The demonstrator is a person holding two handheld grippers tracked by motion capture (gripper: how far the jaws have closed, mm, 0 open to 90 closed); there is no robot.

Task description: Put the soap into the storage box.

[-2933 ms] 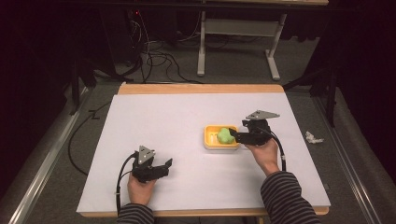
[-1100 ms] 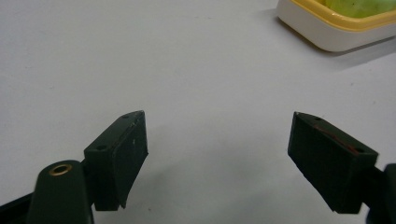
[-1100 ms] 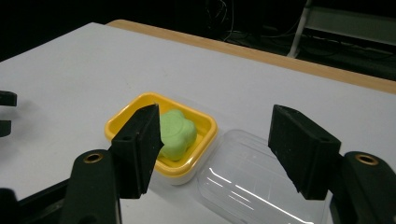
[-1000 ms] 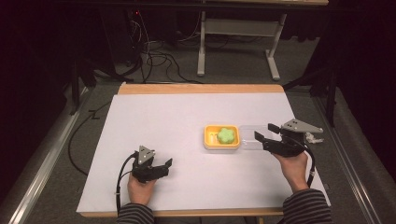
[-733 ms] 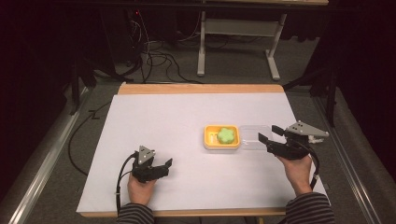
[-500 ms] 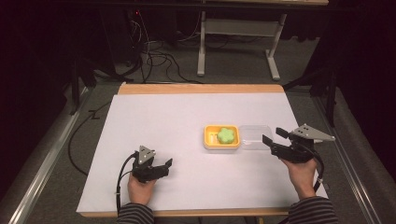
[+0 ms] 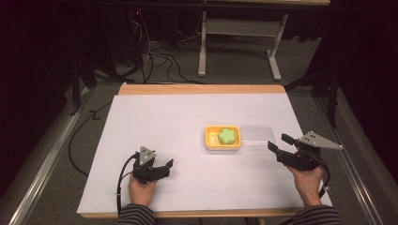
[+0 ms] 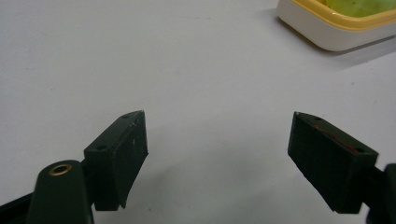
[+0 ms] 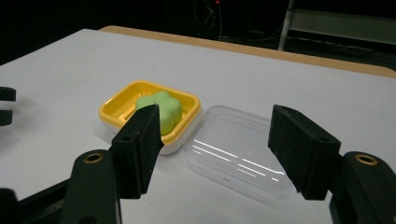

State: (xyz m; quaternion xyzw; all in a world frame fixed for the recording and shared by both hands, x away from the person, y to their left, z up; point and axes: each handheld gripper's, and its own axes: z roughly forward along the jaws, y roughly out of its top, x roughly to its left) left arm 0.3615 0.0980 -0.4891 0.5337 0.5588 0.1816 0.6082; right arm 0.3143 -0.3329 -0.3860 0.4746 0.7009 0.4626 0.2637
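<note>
With the green soap (image 7: 228, 136) lying in the yellow dish (image 7: 210, 140) mid-table, the spread, empty right gripper (image 7: 280, 145) faces the clear lid (image 7: 256, 137) beside it — likely next to grip that lid's rim — while the left gripper (image 7: 163, 169) rests spread, well apart.

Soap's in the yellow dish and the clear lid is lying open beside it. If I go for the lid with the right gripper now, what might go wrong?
1. The clear lid looks thin and glossy, lying flat; the open right gripper may slide it instead of gripping an edge.
2. It touches the yellow dish, so a push could shift the dish and the green soap.
3. The left gripper is far off, so nothing steadies the dish.
</note>
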